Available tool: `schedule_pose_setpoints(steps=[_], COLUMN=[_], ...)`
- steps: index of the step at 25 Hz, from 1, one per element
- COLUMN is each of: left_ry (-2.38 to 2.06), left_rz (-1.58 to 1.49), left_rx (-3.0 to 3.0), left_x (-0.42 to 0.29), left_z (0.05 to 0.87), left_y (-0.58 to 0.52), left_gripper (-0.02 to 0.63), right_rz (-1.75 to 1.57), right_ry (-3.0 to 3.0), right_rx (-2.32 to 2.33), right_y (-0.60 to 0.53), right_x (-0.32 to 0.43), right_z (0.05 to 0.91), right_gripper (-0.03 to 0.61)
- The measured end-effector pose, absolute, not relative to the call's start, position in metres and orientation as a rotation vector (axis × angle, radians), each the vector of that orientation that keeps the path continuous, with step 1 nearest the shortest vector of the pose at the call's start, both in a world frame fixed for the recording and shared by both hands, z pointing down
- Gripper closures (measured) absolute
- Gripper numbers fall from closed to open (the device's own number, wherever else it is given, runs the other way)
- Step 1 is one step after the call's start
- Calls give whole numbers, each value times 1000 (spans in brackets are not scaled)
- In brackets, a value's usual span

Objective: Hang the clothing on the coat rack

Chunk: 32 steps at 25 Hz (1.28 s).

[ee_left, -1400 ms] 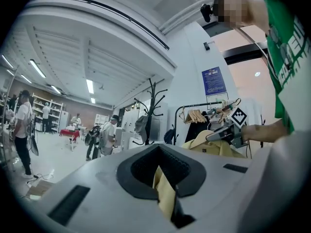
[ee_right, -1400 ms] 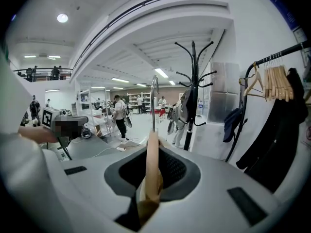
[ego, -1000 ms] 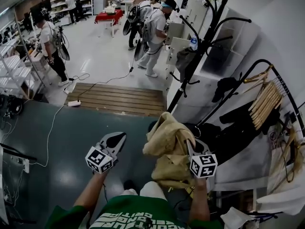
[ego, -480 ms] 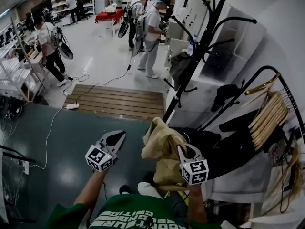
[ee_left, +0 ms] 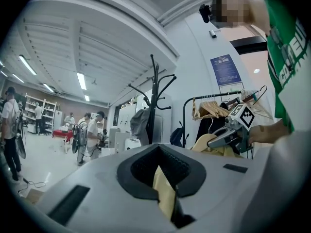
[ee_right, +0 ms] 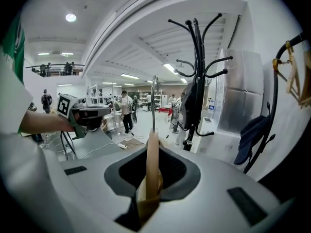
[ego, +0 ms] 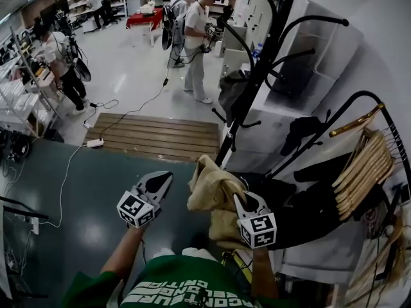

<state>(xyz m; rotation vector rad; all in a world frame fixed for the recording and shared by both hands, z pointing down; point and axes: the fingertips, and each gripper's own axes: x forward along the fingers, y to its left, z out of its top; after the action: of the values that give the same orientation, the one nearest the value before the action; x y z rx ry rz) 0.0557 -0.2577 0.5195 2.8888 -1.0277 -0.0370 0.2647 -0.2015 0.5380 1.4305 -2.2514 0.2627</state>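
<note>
I've got the right tongs clamped on a wooden hanger | tan clothing draped off it, low near the coat rack base | my left tongs pinched narrow, just beside the clothing, further from the rack

L tool & R tool forward, jaws pinched

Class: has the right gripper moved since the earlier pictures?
Yes: the right gripper has shifted left, away from the wooden hangers and towards the coat rack.
</note>
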Motion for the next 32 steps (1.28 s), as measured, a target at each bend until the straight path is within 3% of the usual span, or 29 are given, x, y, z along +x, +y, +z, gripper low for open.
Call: schedule_pose_setpoints(steps=[11,32], left_ry=[-1024,-777], left_rz=[-42,-68], left_rx=[2910,3014], left_x=[61,-1], left_z=[514,492], left_y=[-278,-325], left_gripper=[611,611], right_rz=[247,310], right_ry=[-2252,-2133], right_rx=[1433,1672], right_y=[-229,-259], right_x=[266,210], right_z=[532,515], right_gripper=[523,523])
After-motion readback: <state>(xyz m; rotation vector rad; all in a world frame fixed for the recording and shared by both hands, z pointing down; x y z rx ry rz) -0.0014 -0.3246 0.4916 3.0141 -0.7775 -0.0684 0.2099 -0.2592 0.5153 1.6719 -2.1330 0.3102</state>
